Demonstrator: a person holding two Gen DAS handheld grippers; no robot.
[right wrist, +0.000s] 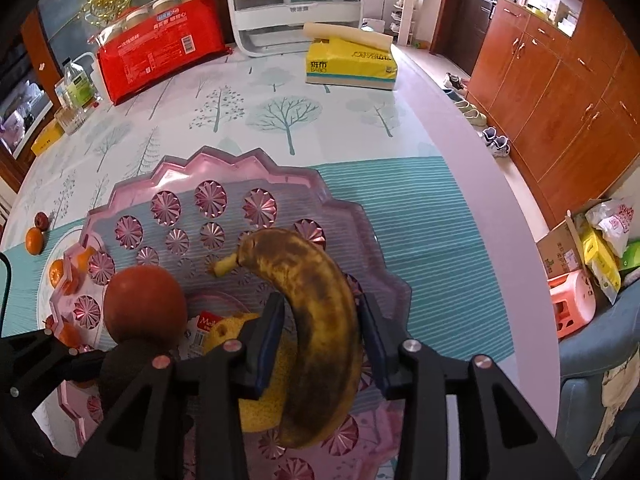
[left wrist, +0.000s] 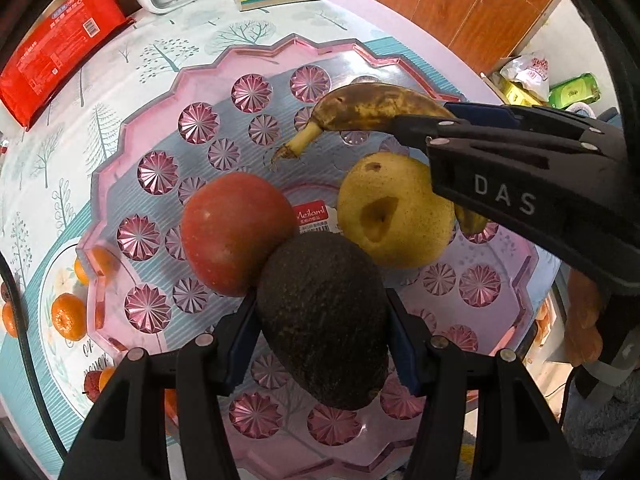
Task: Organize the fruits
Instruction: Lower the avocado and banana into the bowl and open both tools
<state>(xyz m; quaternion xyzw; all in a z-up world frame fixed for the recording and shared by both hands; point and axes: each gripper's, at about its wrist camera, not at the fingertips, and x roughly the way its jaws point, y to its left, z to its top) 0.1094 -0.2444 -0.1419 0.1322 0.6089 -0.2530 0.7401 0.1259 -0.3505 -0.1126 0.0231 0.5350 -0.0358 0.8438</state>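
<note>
Over the pink tray (left wrist: 120, 152), right of the apple (left wrist: 236, 236), the left gripper (left wrist: 320, 344) clamps a firm, rough avocado (left wrist: 324, 320) at its broad middle. Further right, beyond the pear (left wrist: 392, 216), the right gripper (right wrist: 320, 340) pinches the banana (right wrist: 316, 320) mid-length; it looks overripe, soft and easily bruised, so light pressure suits.

Both grippers are busy over the same spot. The left gripper (left wrist: 320, 336) points forward and down, its blue-padded fingers (left wrist: 242, 344) pressed on either side of a dark avocado (left wrist: 324, 320). The right gripper (right wrist: 320, 332) comes in from the right side, level-ish, fingers (right wrist: 270, 344) clamped across the middle of a spotty brown banana (right wrist: 320, 312). The two grippers sit close together, not touching.
</note>
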